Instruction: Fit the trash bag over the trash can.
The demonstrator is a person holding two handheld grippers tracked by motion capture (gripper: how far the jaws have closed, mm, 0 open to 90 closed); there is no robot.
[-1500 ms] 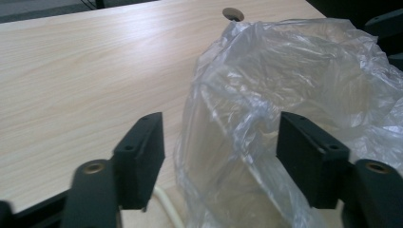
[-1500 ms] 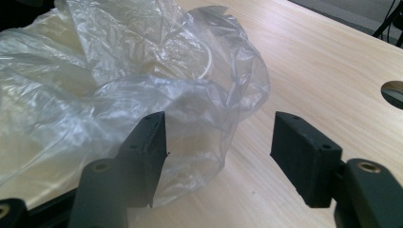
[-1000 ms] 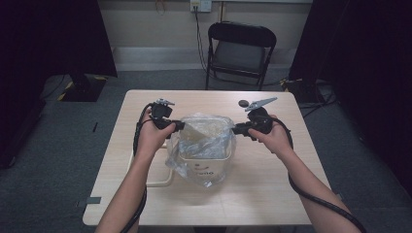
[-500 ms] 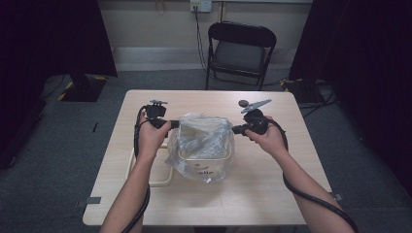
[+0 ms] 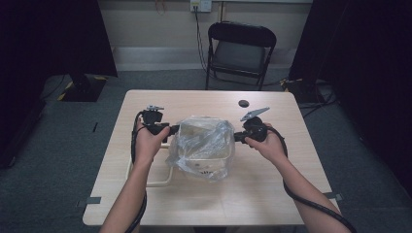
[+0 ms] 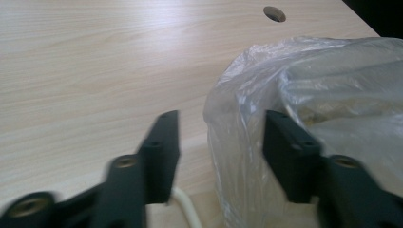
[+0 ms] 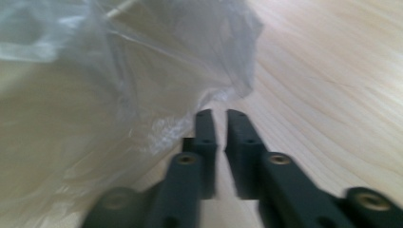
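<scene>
While both jaws part, the plastic bag sits between the left gripper and right gripper.

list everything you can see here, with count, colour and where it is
bag: 1, clear plastic, pulled over the bin at mid table
bin: 1, cream, mid table inside the bag
handle: 1, cream, lying on the table left of the bin
table: 1, light wood, centre of the room
hole: 1, dark, round, far side of the tabletop
chair: 1, black, folding, behind the table
outlet: 1, white, on the back wall
left tongs: 1, black, jaws apart, have just been opening, bag edge between them
right tongs: 1, black, narrow gap, at the bag's right side
forearms: 2, bare, coming in from the bottom
</scene>
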